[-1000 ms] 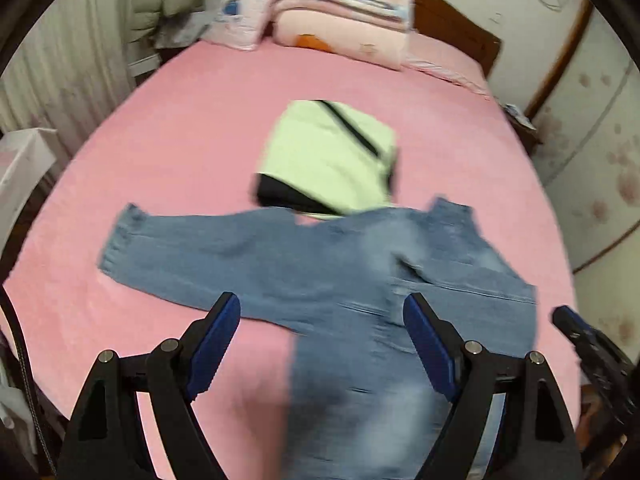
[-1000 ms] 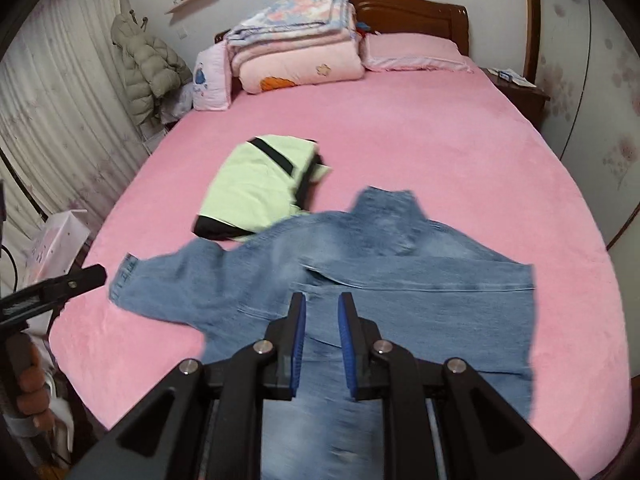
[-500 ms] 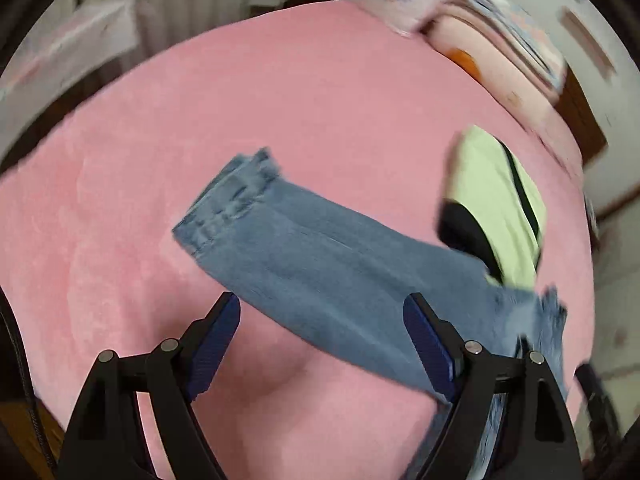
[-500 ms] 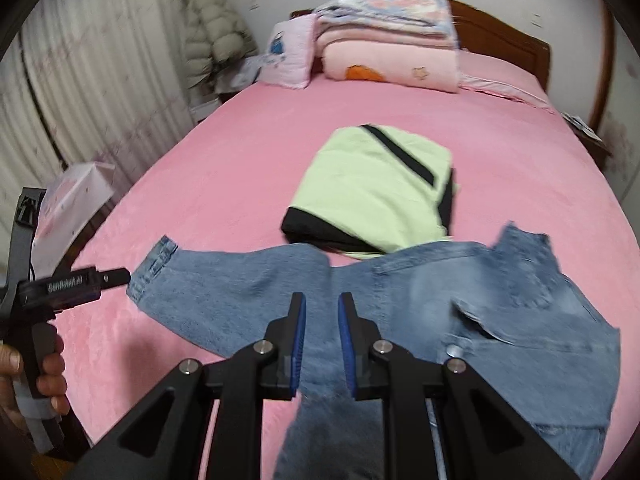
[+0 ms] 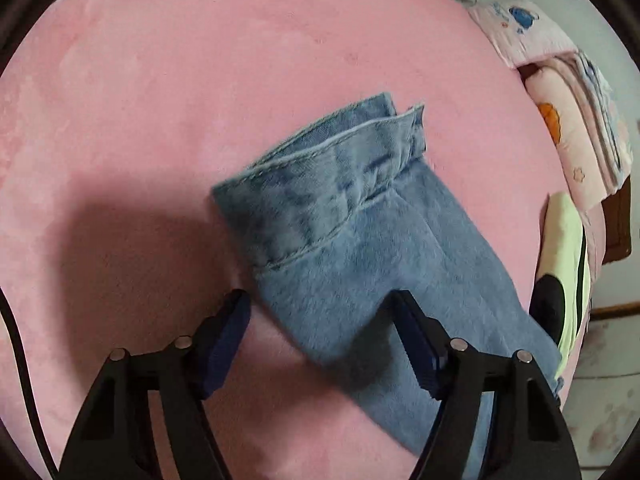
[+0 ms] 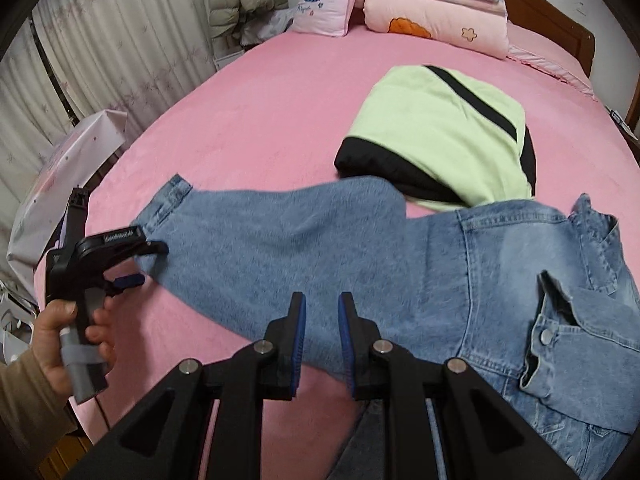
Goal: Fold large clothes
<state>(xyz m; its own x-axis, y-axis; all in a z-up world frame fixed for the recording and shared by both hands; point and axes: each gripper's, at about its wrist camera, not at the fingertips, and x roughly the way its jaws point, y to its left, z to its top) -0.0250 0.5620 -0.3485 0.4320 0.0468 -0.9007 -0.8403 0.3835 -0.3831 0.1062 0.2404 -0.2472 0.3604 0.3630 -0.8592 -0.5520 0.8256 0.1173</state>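
A blue denim jacket (image 6: 460, 280) lies spread on the pink bed (image 6: 280, 92), one sleeve stretched out to the left. The sleeve's cuff (image 5: 320, 184) fills the left wrist view. My left gripper (image 5: 320, 316) is open, its fingers straddling the sleeve just behind the cuff; it also shows in the right wrist view (image 6: 150, 264) at the cuff end. My right gripper (image 6: 322, 312) hovers above the sleeve's near edge with its jaws almost together and nothing between them.
A folded light-green and black garment (image 6: 440, 132) lies on the bed beyond the jacket. Stacked quilts and pillows (image 6: 432, 4) sit at the headboard. A white box (image 6: 68, 168) and curtains stand at the bed's left side.
My left gripper has travelled left and down along the sleeve to its cuff. The right view has swung left, and its gripper is over the sleeve instead of the jacket body.
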